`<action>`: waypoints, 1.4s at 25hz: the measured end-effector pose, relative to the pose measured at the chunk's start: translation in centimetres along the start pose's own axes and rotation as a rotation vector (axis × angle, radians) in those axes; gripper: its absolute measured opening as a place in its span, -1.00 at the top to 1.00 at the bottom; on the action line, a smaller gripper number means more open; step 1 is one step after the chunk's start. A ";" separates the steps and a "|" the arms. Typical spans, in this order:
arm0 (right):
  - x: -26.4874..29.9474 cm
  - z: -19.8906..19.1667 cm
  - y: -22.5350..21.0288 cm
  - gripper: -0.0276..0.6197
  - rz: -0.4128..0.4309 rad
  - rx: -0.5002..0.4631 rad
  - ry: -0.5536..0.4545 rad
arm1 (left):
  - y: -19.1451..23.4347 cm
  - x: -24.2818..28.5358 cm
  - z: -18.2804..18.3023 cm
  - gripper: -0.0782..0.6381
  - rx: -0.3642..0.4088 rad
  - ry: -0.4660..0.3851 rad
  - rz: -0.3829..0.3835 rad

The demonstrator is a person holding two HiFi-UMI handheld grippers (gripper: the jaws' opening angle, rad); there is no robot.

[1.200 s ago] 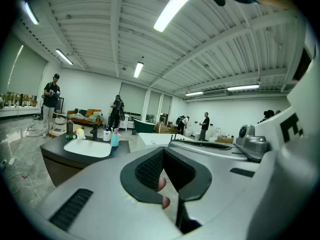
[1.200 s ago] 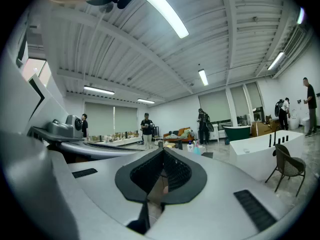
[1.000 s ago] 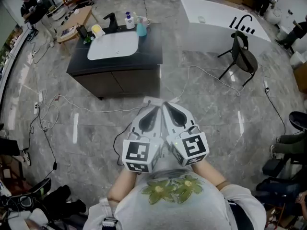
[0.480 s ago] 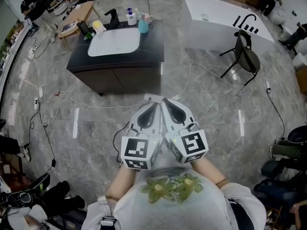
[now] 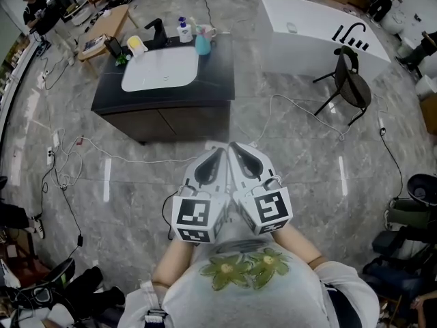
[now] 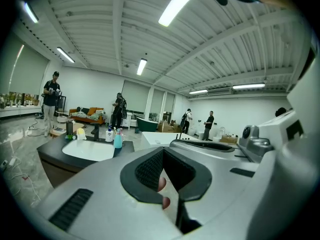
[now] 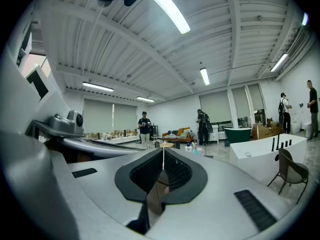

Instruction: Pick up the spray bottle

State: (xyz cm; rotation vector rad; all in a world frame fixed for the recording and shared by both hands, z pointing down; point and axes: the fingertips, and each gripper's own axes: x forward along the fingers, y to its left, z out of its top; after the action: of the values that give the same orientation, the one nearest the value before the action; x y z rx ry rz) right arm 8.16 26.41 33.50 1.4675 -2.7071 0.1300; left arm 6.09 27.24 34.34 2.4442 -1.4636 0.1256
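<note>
The teal spray bottle (image 5: pixel 202 43) stands at the back of a dark sink counter (image 5: pixel 171 94), right of the white basin (image 5: pixel 160 68). In the left gripper view the spray bottle (image 6: pixel 118 140) shows far ahead on that counter. I hold both grippers close to my chest, side by side, well short of the counter, with a stretch of floor in between. My left gripper (image 5: pixel 217 149) has its jaws together with nothing in them, and so has my right gripper (image 5: pixel 235 145). Each gripper view shows the pads meeting at the tip, on the left gripper (image 6: pixel 162 151) and on the right gripper (image 7: pixel 163 149).
A white pump bottle (image 5: pixel 183 29), a black tap (image 5: pixel 158 29) and a yellow item (image 5: pixel 136 44) share the counter. A white bathtub (image 5: pixel 321 33) and a black chair (image 5: pixel 351 80) stand to the right. Cables (image 5: pixel 293 104) trail over the grey floor. A person (image 5: pixel 34 5) stands far left.
Both grippers, still held together, and my view have drifted a little toward the counter. The jaws have stayed shut.
</note>
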 end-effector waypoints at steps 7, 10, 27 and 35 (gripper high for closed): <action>5.2 0.3 -1.8 0.84 -0.020 -0.003 0.017 | 3.7 4.0 1.5 0.76 -0.009 0.010 -0.018; 7.8 0.6 -2.6 0.84 -0.029 -0.003 0.025 | 5.6 5.9 2.2 0.76 -0.008 0.016 -0.025; 19.7 1.0 -4.7 0.84 -0.044 -0.018 0.068 | 14.9 13.5 5.4 0.76 -0.044 0.019 -0.046; 23.9 1.5 -5.3 0.84 -0.044 -0.026 0.067 | 18.3 15.9 6.6 0.76 -0.038 0.014 -0.043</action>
State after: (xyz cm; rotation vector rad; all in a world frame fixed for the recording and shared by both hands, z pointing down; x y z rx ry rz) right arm -0.44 3.43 34.52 1.4869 -2.6120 0.1387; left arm -2.74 3.74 35.26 2.4380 -1.3934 0.1039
